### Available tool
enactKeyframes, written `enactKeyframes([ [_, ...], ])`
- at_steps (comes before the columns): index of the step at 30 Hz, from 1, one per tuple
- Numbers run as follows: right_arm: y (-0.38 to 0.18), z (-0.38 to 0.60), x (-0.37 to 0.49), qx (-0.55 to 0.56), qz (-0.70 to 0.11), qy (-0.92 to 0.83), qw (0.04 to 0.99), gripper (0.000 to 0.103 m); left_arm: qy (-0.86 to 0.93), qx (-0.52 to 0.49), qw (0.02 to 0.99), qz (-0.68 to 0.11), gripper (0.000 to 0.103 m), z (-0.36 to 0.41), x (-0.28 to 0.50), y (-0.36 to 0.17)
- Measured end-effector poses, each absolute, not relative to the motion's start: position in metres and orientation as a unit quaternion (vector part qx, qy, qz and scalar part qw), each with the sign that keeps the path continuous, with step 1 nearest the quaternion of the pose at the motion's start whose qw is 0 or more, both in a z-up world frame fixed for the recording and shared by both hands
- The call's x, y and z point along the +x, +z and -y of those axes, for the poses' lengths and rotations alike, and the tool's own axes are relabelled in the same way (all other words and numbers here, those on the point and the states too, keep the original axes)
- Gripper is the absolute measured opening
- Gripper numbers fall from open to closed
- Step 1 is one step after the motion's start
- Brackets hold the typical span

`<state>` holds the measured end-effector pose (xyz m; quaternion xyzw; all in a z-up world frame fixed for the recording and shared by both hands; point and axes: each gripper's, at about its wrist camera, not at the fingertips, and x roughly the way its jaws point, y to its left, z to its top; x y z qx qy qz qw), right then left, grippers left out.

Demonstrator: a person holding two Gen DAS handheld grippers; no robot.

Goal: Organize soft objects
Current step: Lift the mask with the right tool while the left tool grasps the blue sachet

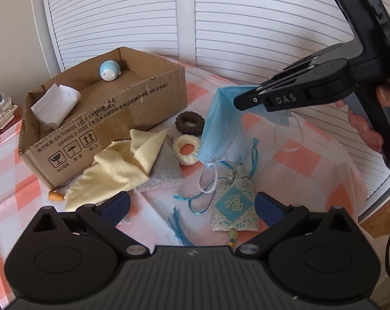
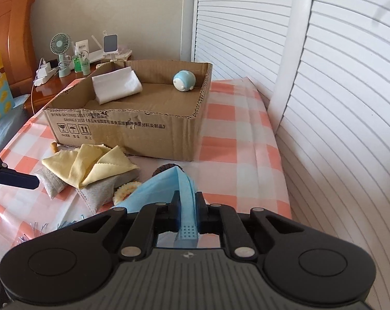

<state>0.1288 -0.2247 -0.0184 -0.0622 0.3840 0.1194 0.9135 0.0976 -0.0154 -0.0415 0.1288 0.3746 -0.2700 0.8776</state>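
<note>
My right gripper (image 2: 187,197) is shut on a blue face mask (image 2: 166,183), pinching its folded edge; in the left wrist view the same gripper (image 1: 237,102) lifts the mask (image 1: 222,131) above the cloth, ear loops dangling. My left gripper (image 1: 192,204) stands open over an embroidered blue sachet (image 1: 233,206) with nothing between its fingers. A brown scrunchie (image 1: 189,122), a cream scrunchie (image 1: 185,149), a yellow cloth (image 1: 120,165) and a grey cloth (image 1: 165,170) lie beside the cardboard box (image 1: 143,103). The box holds a white cloth (image 1: 56,107) and a blue-white plush toy (image 1: 109,70).
The checked tablecloth (image 2: 241,139) covers the surface, with white louvred doors (image 2: 337,103) close on the right. A wooden nightstand (image 2: 47,87) with a small fan and bottles stands behind the box. A small orange piece (image 1: 55,195) lies by the box corner.
</note>
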Motion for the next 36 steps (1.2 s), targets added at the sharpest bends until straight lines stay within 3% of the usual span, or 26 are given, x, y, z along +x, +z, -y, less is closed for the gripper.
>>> enactKeyframes([
  [4, -0.024, 0.238, 0.130, -0.055, -0.390, 0.105, 0.913, 0.012, -0.296, 0.135, 0.866, -0.380, 0.093, 0.030, 0.098, -0.045],
  [6, -0.027, 0.242, 0.129, -0.053, -0.392, 0.106, 0.912, 0.012, -0.306, 0.138, 0.859, -0.387, 0.075, 0.038, 0.098, -0.047],
  [16, -0.030, 0.253, 0.125, -0.047, -0.394, 0.113, 0.911, 0.012, -0.326, 0.129, 0.830, -0.433, 0.050, 0.060, 0.114, -0.069],
  [18, -0.030, 0.255, 0.124, -0.048, -0.393, 0.114, 0.911, 0.012, -0.323, 0.127, 0.832, -0.432, 0.038, 0.060, 0.115, -0.069],
  [36, -0.019, 0.249, 0.116, -0.073, -0.384, 0.114, 0.914, 0.012, -0.313, 0.130, 0.837, -0.429, 0.031, 0.036, 0.108, -0.048],
])
